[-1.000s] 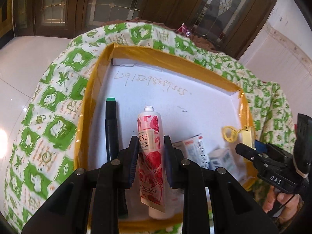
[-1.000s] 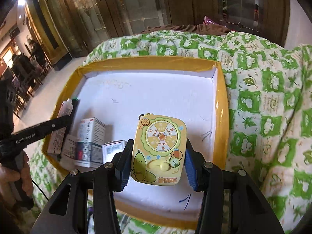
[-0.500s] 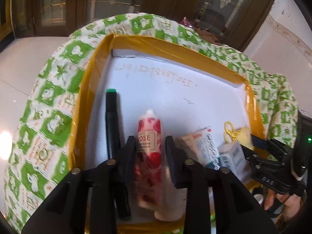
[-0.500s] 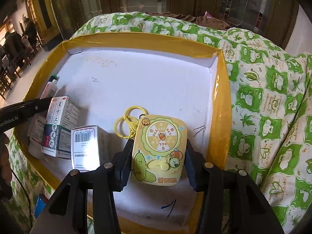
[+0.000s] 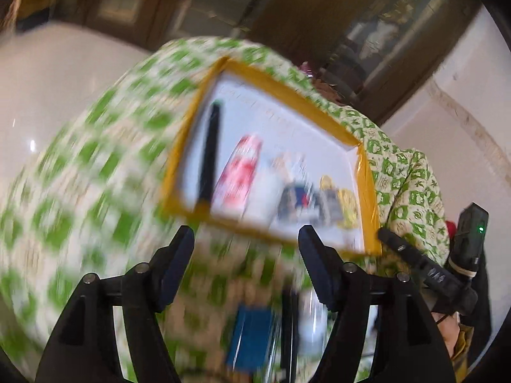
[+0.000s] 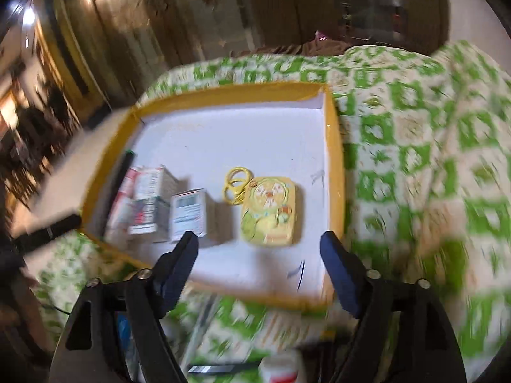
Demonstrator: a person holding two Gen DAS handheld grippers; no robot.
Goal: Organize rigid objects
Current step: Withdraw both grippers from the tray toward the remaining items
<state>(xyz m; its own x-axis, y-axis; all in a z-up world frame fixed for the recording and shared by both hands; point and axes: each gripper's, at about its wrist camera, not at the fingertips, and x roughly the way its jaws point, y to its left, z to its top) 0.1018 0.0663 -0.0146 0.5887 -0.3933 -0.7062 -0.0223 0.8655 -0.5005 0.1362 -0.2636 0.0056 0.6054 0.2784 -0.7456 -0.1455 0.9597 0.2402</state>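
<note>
A shallow white tray with a yellow taped rim [image 5: 281,86] [image 6: 333,166] lies on a green and white patterned cloth. In it lie a black marker [image 5: 209,156], a red rose hand cream tube [image 5: 238,172], small white boxes [image 6: 188,210] and a yellow toy with a key ring [image 6: 270,212]. My left gripper [image 5: 246,252] is open and empty, pulled back before the tray's near edge. My right gripper [image 6: 258,258] is open and empty, just short of the yellow toy. Both views are motion-blurred.
The patterned cloth [image 6: 415,159] spreads around the tray. Blurred objects, one blue [image 5: 252,335], lie below the left gripper. The right hand-held gripper [image 5: 424,268] shows at the right of the left wrist view. Dark wooden doors stand behind.
My left gripper let go of the hand cream tube, opened and pulled back out of the tray. My right gripper let go of the yellow toy, opened and drew back.
</note>
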